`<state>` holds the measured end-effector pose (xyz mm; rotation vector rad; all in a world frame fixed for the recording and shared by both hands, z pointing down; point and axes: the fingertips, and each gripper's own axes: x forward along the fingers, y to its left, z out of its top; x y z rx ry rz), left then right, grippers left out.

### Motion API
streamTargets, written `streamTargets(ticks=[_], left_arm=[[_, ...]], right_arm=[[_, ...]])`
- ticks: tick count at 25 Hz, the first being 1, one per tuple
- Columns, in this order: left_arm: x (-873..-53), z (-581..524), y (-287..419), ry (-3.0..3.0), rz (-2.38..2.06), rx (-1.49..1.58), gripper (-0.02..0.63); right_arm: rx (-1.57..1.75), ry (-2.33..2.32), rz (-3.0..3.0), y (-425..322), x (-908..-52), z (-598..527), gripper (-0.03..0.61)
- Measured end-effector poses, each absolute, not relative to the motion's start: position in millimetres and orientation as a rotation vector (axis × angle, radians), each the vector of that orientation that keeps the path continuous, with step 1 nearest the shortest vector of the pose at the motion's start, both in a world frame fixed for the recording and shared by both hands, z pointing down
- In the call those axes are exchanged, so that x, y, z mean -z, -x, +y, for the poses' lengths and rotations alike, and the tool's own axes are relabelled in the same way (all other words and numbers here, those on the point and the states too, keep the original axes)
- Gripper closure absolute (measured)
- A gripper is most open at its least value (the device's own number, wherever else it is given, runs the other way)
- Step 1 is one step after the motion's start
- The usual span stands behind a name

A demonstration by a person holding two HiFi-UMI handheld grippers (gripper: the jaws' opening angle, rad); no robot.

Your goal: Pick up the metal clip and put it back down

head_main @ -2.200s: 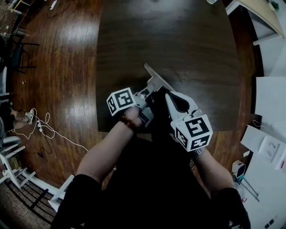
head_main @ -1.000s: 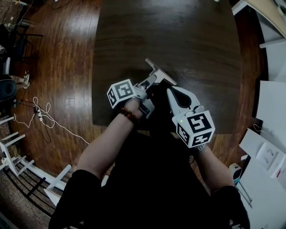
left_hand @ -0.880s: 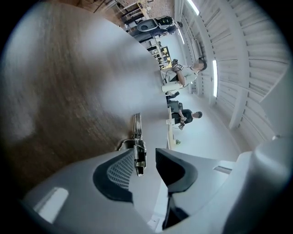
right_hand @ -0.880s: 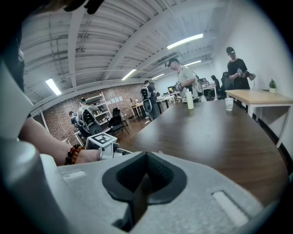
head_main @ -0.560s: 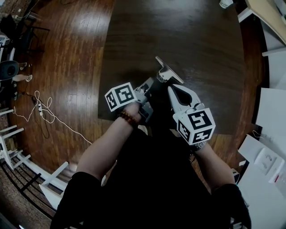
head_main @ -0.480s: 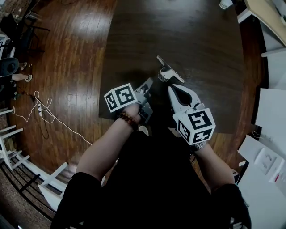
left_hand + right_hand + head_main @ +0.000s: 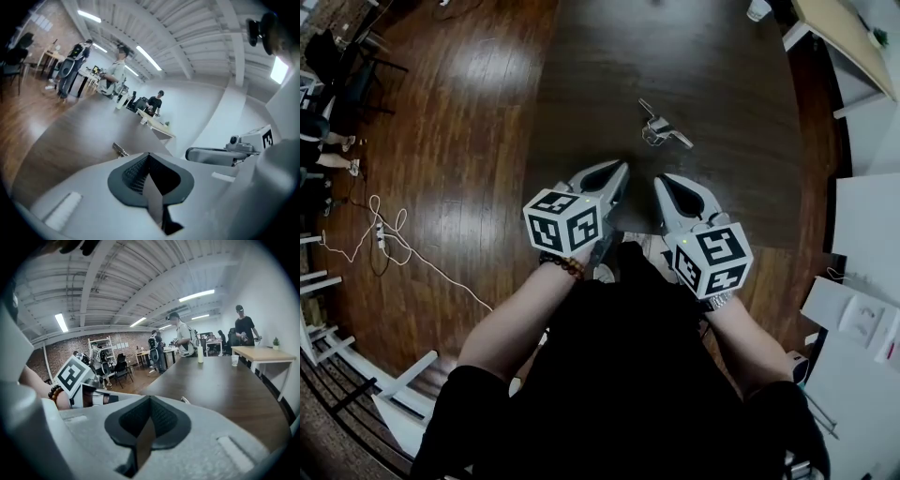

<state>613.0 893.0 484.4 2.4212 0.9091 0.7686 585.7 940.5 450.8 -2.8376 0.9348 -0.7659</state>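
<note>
The metal clip point(image 7: 664, 129) lies flat on the dark wooden table point(image 7: 712, 84), free of both grippers. My left gripper point(image 7: 621, 168) hovers near the table's front edge, a short way before the clip, jaws shut and empty. Beside it on the right, my right gripper point(image 7: 662, 181) is also shut with nothing in it. In the left gripper view the clip point(image 7: 120, 150) shows just beyond the shut jaws point(image 7: 150, 158). In the right gripper view only a sliver of the clip point(image 7: 186, 401) peeks over the shut jaws point(image 7: 149, 399).
A white cup point(image 7: 757, 9) stands at the table's far right corner. A light table point(image 7: 848, 33) and white furniture point(image 7: 862, 309) are at the right. A cable point(image 7: 389, 248) lies on the wooden floor at left. Several people point(image 7: 180, 341) stand in the room.
The left gripper let go of the clip, drew back toward the table's front edge and shut. The clip now lies alone farther out. The right gripper stayed shut.
</note>
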Motion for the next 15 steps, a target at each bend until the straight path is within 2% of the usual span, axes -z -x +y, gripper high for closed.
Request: streamTargets(ticks=[7, 15], left_arm=[[-429.9, 883.6, -542.5, -2.573, 1.085, -0.607, 0.611], [-398.6, 877.1, -495.6, -2.609, 1.137, -0.534, 0.611]], right_arm=[[0.666, 2.885, 0.892, -530.0, -419.0, 925.7, 0.588], [0.6, 2.928, 0.879, -489.5, -388.0, 918.6, 0.589]])
